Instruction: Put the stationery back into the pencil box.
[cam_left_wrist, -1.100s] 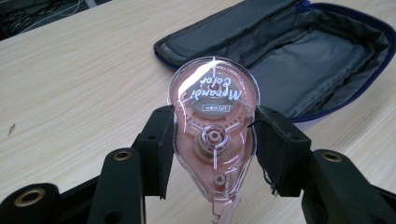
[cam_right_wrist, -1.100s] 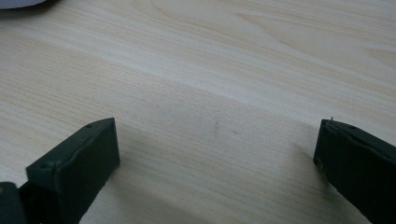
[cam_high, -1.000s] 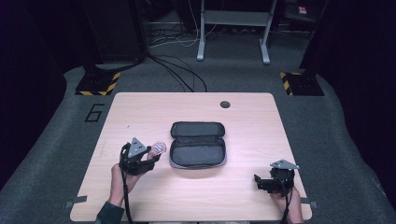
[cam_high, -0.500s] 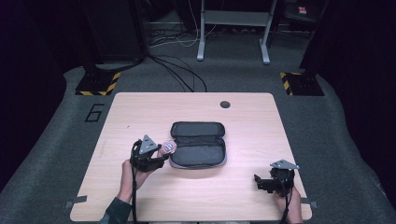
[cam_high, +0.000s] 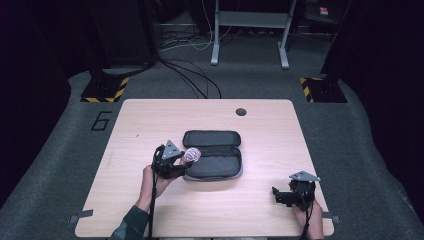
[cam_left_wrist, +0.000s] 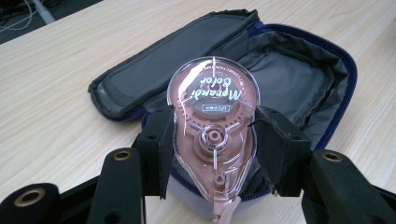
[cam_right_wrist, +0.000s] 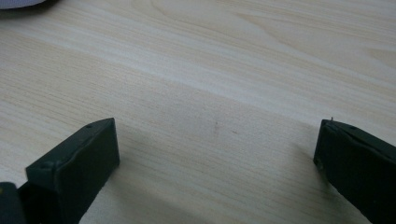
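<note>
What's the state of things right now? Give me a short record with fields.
held item: pink correction tape dispenser
left tool: shut on the dispenser, over the near left edge of the case
case: dark zip pouch, lying open flat on the table, nothing seen inside
right tool: open, nothing between its jaws, low at the near right corner
table: light wood, one round hole near the far edge

The correction tape dispenser (cam_left_wrist: 213, 140) is showing a clear, glossy plastic shell over pink plastic, catching glare. The pencil case (cam_left_wrist: 289, 79) is looking like matt dark cloth, softly creased inside. The table (cam_right_wrist: 210, 70) is presenting pale, smooth wood-grain. The left gripper (cam_left_wrist: 212, 154) pads are appearing matt black, slightly rough.
</note>
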